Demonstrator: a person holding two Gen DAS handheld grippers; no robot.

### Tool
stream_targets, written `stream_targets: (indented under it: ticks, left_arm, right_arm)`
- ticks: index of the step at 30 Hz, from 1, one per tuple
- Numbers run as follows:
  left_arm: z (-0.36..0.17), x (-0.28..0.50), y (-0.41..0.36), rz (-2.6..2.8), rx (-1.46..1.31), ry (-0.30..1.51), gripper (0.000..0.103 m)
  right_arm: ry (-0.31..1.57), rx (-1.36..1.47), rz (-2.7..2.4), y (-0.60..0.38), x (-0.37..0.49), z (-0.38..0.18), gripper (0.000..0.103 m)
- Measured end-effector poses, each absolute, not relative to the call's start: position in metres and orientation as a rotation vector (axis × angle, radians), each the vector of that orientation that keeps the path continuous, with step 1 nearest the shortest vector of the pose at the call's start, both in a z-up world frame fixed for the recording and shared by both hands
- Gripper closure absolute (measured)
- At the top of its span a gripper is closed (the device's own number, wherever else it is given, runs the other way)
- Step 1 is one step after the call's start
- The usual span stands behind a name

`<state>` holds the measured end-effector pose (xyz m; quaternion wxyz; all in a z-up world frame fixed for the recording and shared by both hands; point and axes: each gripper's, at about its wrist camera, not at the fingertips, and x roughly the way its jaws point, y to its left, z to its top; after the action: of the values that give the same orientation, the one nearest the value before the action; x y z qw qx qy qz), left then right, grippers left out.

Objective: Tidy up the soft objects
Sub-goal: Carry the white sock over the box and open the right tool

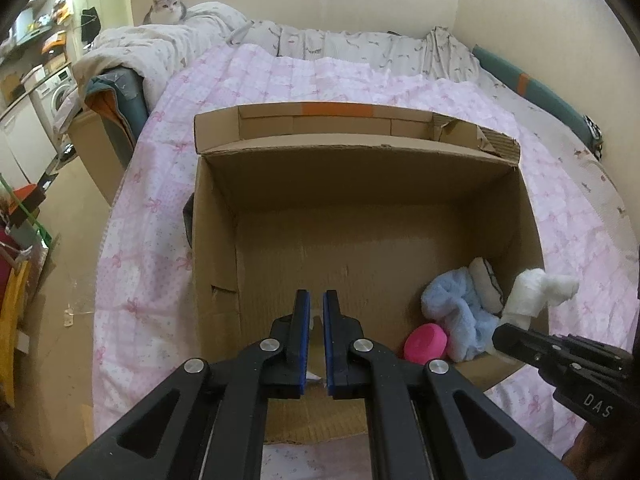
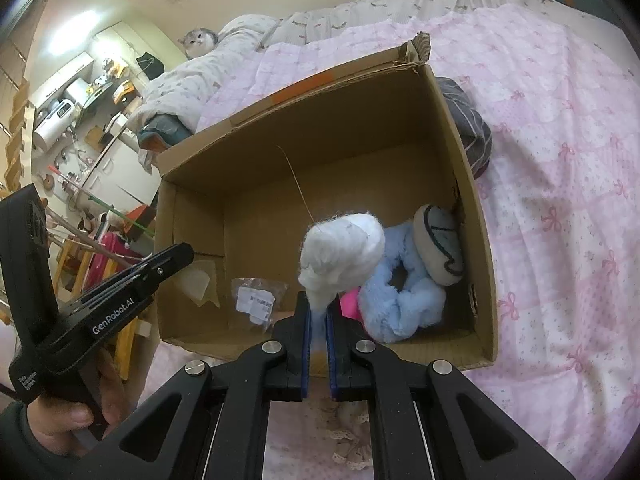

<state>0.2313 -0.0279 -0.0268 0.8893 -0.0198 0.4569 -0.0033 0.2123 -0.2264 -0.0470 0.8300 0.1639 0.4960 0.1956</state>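
An open cardboard box (image 1: 216, 240) (image 2: 476, 240) sits on a pink bedspread. Inside it, at its right side, lie a fluffy light-blue toy (image 1: 456, 312) (image 2: 404, 304), a cream cushion with dark lines (image 1: 486, 284) (image 2: 438, 244) and a pink object (image 1: 425, 342) (image 2: 349, 304). My right gripper (image 2: 317, 308) (image 1: 504, 334) is shut on a white fluffy toy (image 2: 340, 252) (image 1: 532, 290), held above the box's near right corner. My left gripper (image 1: 316, 300) (image 2: 180, 254) hangs over the box's near edge, jaws nearly together with nothing between them.
A clear plastic packet (image 2: 258, 300) and a paper scrap (image 2: 196, 282) lie on the box floor. A dark striped cloth (image 2: 470, 136) lies beside the box. A cat (image 1: 168, 8) sits on bunched bedding at the bed's far corner. Cluttered floor and appliances are at the left.
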Motion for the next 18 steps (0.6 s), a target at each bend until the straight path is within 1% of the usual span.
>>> stream_targets:
  ticks: [4,6,9,11,12,13,14,15,16,17,18]
  left_arm:
    - [-0.026,0.231,-0.028,-0.009,-0.052,0.963,0.097]
    - [-0.026,0.231,-0.027,-0.001,-0.049,0.966,0.093]
    - [-0.023,0.231,-0.028,-0.002,-0.042,0.961,0.093]
    - [-0.021,0.230,-0.029,0.001,-0.031,0.958,0.089]
    - [-0.020,0.230,-0.030,0.008,-0.022,0.956,0.081]
    - [-0.019,0.230,-0.030,0.016,-0.013,0.953,0.069]
    - [-0.018,0.229,-0.030,0.025,-0.006,0.947,0.061]
    - [-0.016,0.228,-0.030,0.033,-0.004,0.939,0.043]
    - [-0.014,0.227,-0.029,0.042,-0.006,0.929,0.032]
    - [-0.012,0.226,-0.028,0.044,-0.013,0.921,0.031]
    - [-0.011,0.225,-0.027,0.037,-0.020,0.918,0.031]
  right_arm:
    - [1.052,0.348,0.415,-0.226,0.212,-0.047,0.094]
    - [1.050,0.349,0.414,-0.226,0.212,-0.047,0.094]
    - [1.044,0.350,0.414,-0.226,0.212,-0.045,0.094]
    - [1.038,0.351,0.416,-0.227,0.212,-0.044,0.094]
    - [1.034,0.353,0.417,-0.228,0.211,-0.043,0.094]
    - [1.030,0.352,0.415,-0.228,0.211,-0.043,0.094]
    - [1.029,0.351,0.413,-0.229,0.210,-0.043,0.094]
    - [1.029,0.353,0.411,-0.230,0.210,-0.043,0.094]
    - [1.029,0.356,0.409,-0.231,0.210,-0.043,0.094]
    - [1.029,0.359,0.408,-0.231,0.209,-0.043,0.093]
    - [1.028,0.362,0.408,-0.232,0.209,-0.043,0.090]
